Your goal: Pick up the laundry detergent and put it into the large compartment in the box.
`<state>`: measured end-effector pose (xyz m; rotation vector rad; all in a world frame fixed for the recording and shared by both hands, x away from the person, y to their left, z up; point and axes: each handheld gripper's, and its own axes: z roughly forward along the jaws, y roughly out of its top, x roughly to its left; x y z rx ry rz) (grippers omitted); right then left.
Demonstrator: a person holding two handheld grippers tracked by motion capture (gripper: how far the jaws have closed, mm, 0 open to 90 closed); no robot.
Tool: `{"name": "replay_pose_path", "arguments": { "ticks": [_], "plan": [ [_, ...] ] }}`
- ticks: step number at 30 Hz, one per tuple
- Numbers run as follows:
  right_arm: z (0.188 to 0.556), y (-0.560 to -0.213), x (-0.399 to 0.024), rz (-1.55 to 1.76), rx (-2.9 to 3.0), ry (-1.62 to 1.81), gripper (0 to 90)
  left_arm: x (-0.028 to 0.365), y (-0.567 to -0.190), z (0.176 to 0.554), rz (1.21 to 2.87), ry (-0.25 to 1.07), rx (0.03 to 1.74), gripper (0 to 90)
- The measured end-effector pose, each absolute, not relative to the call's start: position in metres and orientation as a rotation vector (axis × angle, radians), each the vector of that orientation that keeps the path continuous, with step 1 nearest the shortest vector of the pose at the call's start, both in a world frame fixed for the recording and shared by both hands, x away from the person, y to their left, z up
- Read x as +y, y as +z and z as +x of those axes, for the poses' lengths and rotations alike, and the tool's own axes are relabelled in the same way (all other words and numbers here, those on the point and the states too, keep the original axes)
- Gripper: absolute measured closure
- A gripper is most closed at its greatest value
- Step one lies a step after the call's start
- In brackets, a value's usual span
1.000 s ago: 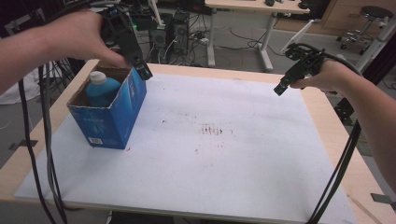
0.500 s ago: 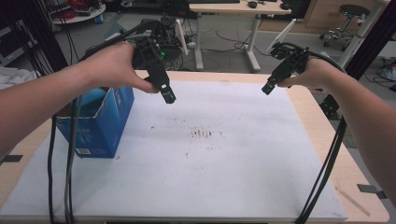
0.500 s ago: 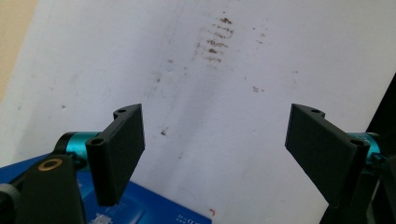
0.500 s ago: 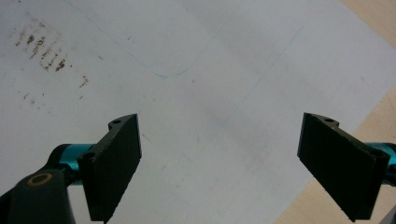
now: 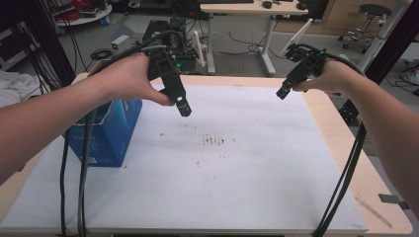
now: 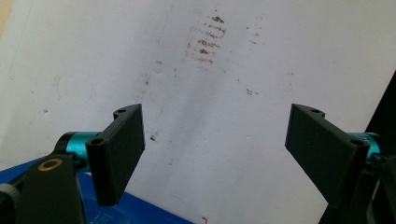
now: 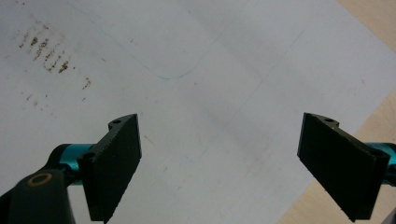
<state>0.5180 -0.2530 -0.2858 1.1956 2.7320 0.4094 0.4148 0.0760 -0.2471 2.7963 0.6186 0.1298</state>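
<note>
Off at about eight o'clock from my left hand-held gripper (image 5: 183,108) sits the blue box (image 5: 112,131), standing upright near the left edge of the white surface (image 5: 257,177). That is the one relation I am watching, because the box is the only object on the sheet and it lies entirely on the left arm's side. The left hand-held gripper hangs in the air just past the box's right wall, tips pointing down toward the sheet, and in the left gripper view a corner of blue shows low at about seven o'clock beneath the jaws. Those jaws stand wide apart with nothing between them — only bare sheet and a patch of brown stains (image 6: 208,43).

My right hand-held gripper (image 5: 282,94) is well apart from the box, up near the far right of the surface at roughly three o'clock from the left one. Its jaws are likewise spread wide and empty; the right gripper view looks down on plain sheet with the wooden edge of the surface at about four o'clock.

So the left hand is clearly the nearer one. I judge that any return to the box would mean swinging the left hand-held gripper back toward eight o'clock and down — the right would have to cross the whole sheet. From the high view I cannot tell what is inside the box, since my left forearm (image 5: 54,118) covers its top.
</note>
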Motion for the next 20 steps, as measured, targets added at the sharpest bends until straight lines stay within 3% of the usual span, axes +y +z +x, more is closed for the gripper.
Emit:
{"name": "replay_pose_path", "arguments": {
  "ticks": [20],
  "plan": [
    [0.5178, -0.2865, -0.2561, 1.202, 2.731, 0.408, 12.7, 0.0783, -0.2447, 0.4128, 2.793, 0.151, 0.639, 20.0]
  ]
}}
